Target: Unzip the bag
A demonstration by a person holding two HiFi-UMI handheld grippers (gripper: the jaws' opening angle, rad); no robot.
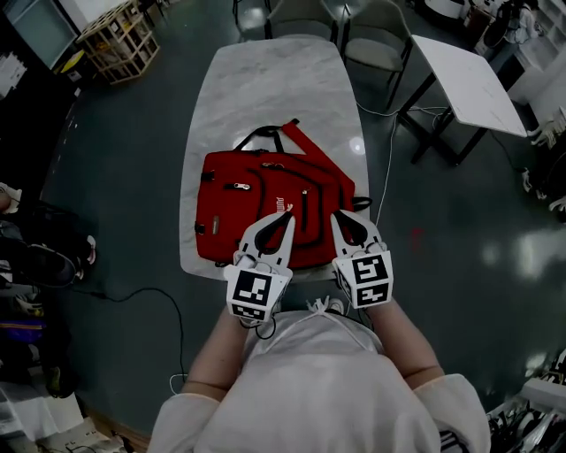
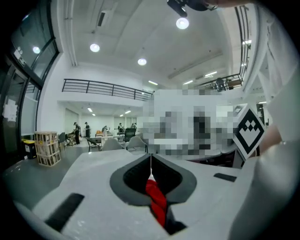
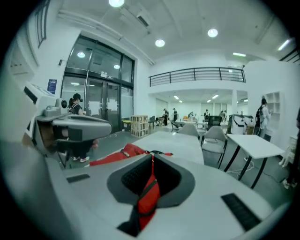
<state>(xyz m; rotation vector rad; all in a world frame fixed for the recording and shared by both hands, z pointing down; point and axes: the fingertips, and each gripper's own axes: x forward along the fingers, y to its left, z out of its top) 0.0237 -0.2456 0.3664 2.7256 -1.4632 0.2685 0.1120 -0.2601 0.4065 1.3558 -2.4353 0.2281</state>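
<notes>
Left gripper (image 2: 150, 161): jaws closed, pinching a bunch of red fabric from the bag (image 1: 252, 199). Right gripper (image 3: 152, 161): jaws closed too, clamped on a red fold with a dark strip along it. In the head view both sit side by side at the bag's lower edge, centre frame, tips pointing up-frame.

The bag lies flat on the marble table (image 1: 265, 80), its black handle (image 1: 256, 134) and red strap (image 1: 301, 137) toward the top.

Around:
- chairs (image 1: 305, 13) top centre
- white side table (image 1: 464, 80) upper right
- wooden crate (image 1: 119, 35) upper left
- white cable (image 1: 387, 168) on the floor right of the marble table
- black cable (image 1: 168, 305) lower left
</notes>
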